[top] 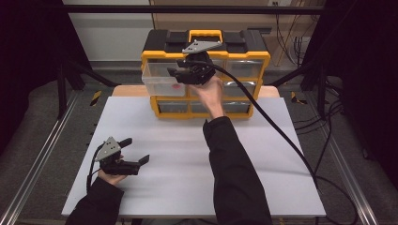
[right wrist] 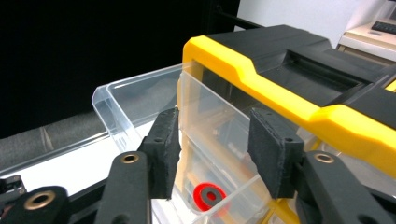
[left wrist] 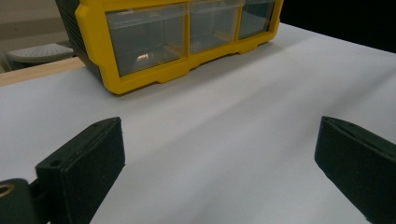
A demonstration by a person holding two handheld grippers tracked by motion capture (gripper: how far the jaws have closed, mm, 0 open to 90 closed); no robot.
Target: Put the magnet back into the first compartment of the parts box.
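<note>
A yellow and black drawer organizer [top: 206, 42] stands at the far side of the white table [top: 187, 154]. Its clear top-left drawer [top: 157, 79] is pulled out, and a red washer [top: 176, 86] lies inside. My right gripper [top: 174, 73] hovers over that drawer, open. In the right gripper view the jaws [right wrist: 215, 144] straddle the drawer's side wall [right wrist: 126, 100] without touching it, and the red washer [right wrist: 208, 196] lies below on the drawer floor. My left gripper [top: 137, 150] rests near the table's front left, open and holding nothing [left wrist: 219, 154].
The organizer's other clear drawers [left wrist: 144, 37] are pushed in. A thick black cable [top: 277, 131] trails from the right gripper across the table's right side. Metal frame rails [top: 42, 154] run along both sides of the table. Dark curtains hang left and right.
</note>
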